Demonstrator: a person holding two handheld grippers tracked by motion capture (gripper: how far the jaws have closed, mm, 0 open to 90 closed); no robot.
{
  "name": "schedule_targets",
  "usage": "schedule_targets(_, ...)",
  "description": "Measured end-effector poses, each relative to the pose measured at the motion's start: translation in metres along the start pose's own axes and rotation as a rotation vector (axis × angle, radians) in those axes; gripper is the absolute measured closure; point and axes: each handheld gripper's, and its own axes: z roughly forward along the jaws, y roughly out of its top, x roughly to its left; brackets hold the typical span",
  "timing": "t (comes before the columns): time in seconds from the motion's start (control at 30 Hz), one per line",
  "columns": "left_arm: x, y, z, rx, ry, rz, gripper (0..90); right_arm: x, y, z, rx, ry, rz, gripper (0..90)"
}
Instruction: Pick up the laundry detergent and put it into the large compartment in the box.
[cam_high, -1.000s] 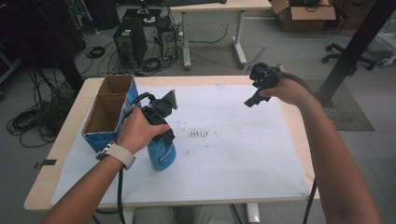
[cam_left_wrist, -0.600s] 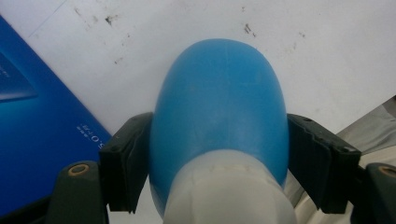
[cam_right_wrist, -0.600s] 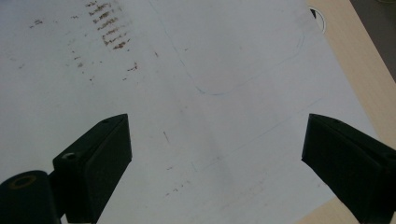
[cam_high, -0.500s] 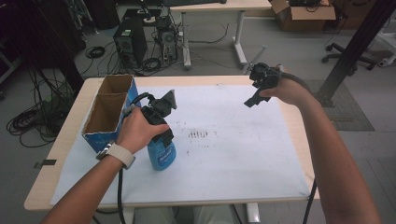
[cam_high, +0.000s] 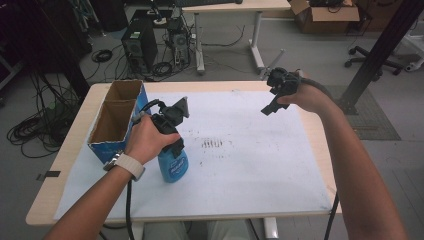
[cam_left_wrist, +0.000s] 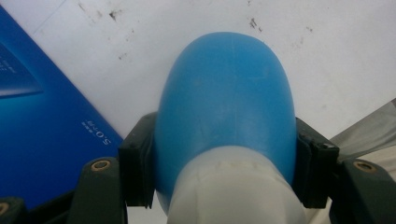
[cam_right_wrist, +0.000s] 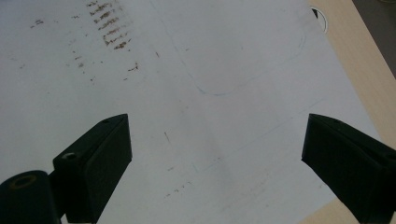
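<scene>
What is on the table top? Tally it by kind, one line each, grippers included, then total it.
Blue bottle: 1
Blue cardboard box: 1
White paper sheet: 1
Handheld grippers: 2, the left gripper clamped on the bottle, the right gripper open above the sheet
Total: 5

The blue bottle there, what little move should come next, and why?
Probably a small lift straight up. The left tongs have just closed on the blue bottle, which stands on the white sheet beside the open cardboard box; the right tongs hang open, empty.
</scene>
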Motion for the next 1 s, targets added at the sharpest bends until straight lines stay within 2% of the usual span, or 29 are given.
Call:
schedule_targets(0.07,-0.001,0.0,-0.002,0.005,0.005,0.004,37.4,0.0,0.0,0.0,0.0,0.001,-0.001,8.5)
schedule_targets(0.13,-0.002,-0.001,-0.014,-0.005,0.009,0.0,37.4,0.0,0.0,-0.001,-0.002,0.0,0.001,8.5)
schedule_targets(0.17,-0.002,-0.001,-0.014,-0.005,0.009,0.0,37.4,0.0,0.0,-0.001,-0.002,0.0,0.001,8.5)
schedule_targets(0.2,-0.001,-0.001,-0.025,-0.004,0.008,-0.003,37.4,0.0,-0.001,-0.001,-0.002,-0.001,0.002,8.5)
schedule_targets(0.23,-0.001,-0.001,-0.025,-0.004,0.008,-0.003,37.4,0.0,-0.001,-0.001,-0.002,-0.001,0.002,8.5)
schedule_targets(0.27,-0.001,-0.001,-0.032,-0.004,0.009,-0.005,37.4,0.0,-0.001,-0.002,-0.001,-0.001,0.002,8.5)
schedule_targets(0.3,0.001,-0.001,-0.045,-0.004,0.01,-0.016,37.4,0.0,-0.002,-0.003,-0.003,-0.002,0.0,8.5)
schedule_targets(0.33,0.001,-0.001,-0.045,-0.004,0.01,-0.016,37.4,0.0,-0.002,-0.003,-0.003,-0.002,0.0,8.5)
schedule_targets(0.4,0.003,-0.001,-0.059,-0.007,0.013,-0.029,37.4,0.0,-0.002,-0.003,-0.002,-0.005,0.0,8.6)
schedule_targets(0.43,0.005,-0.001,-0.073,-0.008,0.021,-0.041,37.4,0.0,-0.003,-0.003,-0.002,-0.004,0.003,8.7)
schedule_targets(0.47,0.005,-0.001,-0.073,-0.008,0.021,-0.041,37.4,0.0,-0.003,-0.003,-0.002,-0.004,0.003,8.7)
schedule_targets(0.57,0.01,-0.001,-0.096,-0.018,0.037,-0.06,37.4,0.001,-0.002,-0.003,-0.003,-0.003,-0.001,9.1)
schedule_targets(0.6,0.013,-0.002,-0.112,-0.025,0.047,-0.077,37.4,0.001,-0.002,-0.003,-0.002,-0.003,0.0,9.0)
schedule_targets(0.63,0.013,-0.002,-0.112,-0.025,0.047,-0.077,37.4,0.001,-0.002,-0.003,-0.002,-0.003,0.0,9.0)
schedule_targets(0.8,0.025,0.0,-0.149,-0.035,0.063,-0.138,37.4,0.001,-0.001,-0.003,-0.004,-0.006,-0.001,9.3)
schedule_targets(0.83,0.029,0.001,-0.164,-0.039,0.069,-0.157,37.4,0.002,0.0,-0.004,-0.004,-0.006,-0.007,9.6)
schedule_targets(0.87,0.029,0.001,-0.164,-0.039,0.069,-0.157,37.4,0.002,0.0,-0.004,-0.004,-0.006,-0.007,9.6)
schedule_targets(1.0,0.039,-0.001,-0.192,-0.065,0.065,-0.211,37.4,0.001,-0.001,-0.005,-0.004,-0.01,-0.003,9.6)
